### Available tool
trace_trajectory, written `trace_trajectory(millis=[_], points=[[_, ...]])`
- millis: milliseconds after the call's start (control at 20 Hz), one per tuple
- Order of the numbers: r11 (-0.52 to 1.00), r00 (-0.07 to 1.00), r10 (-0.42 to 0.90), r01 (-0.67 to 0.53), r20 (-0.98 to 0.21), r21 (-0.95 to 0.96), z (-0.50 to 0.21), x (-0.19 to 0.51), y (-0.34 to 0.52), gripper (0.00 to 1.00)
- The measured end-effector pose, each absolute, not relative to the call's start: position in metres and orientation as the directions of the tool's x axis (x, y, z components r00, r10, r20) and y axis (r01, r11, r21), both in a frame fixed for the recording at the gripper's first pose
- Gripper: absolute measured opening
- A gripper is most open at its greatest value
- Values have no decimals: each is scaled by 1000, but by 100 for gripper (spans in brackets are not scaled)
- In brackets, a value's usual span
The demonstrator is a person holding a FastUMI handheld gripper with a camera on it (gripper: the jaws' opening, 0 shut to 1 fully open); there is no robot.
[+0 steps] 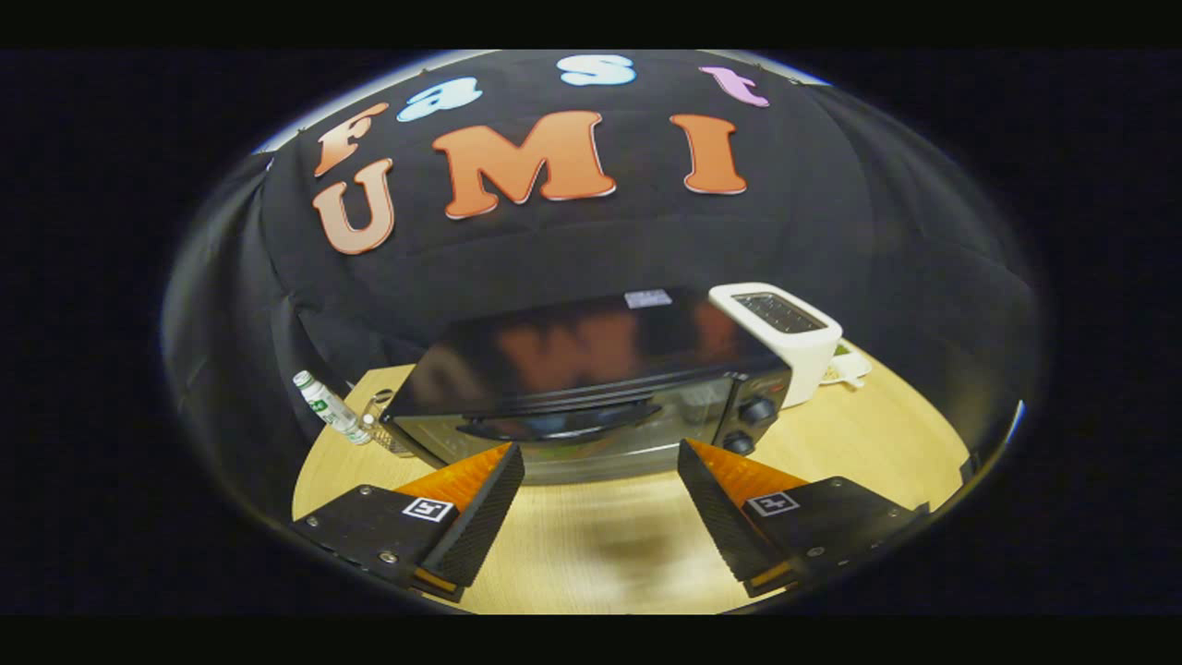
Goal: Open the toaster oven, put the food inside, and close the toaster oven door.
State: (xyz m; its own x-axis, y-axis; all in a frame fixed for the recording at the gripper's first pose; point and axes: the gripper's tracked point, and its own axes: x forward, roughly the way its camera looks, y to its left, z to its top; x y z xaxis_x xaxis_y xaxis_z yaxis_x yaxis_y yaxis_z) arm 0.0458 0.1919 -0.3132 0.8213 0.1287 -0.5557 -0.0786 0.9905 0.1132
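Note:
A black toaster oven [591, 369] stands on the wooden table [591, 545], just ahead of my fingers. Its glass door [572, 434] is closed, with a dark handle bar [554, 420] across the top of it. Two round knobs [757, 411] sit on its right side panel. My gripper [600, 462] is open, with nothing between its fingers, and hovers above the table in front of the door, slightly higher than the oven's top. The fingertips are close to the door's lower edge but apart from it.
A white pop-up toaster [785, 337] stands right of the oven, with a small white plate [850, 369] behind it. Left of the oven lie a tilted plastic bottle [328, 406] and a small clear container [383, 429]. Bare tabletop lies under my fingers.

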Motion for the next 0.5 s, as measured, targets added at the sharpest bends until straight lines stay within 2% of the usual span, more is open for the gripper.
trace_trajectory(millis=[500], points=[[990, 946, 142, -140, -292, 30, -100, 83, 107, 99]])
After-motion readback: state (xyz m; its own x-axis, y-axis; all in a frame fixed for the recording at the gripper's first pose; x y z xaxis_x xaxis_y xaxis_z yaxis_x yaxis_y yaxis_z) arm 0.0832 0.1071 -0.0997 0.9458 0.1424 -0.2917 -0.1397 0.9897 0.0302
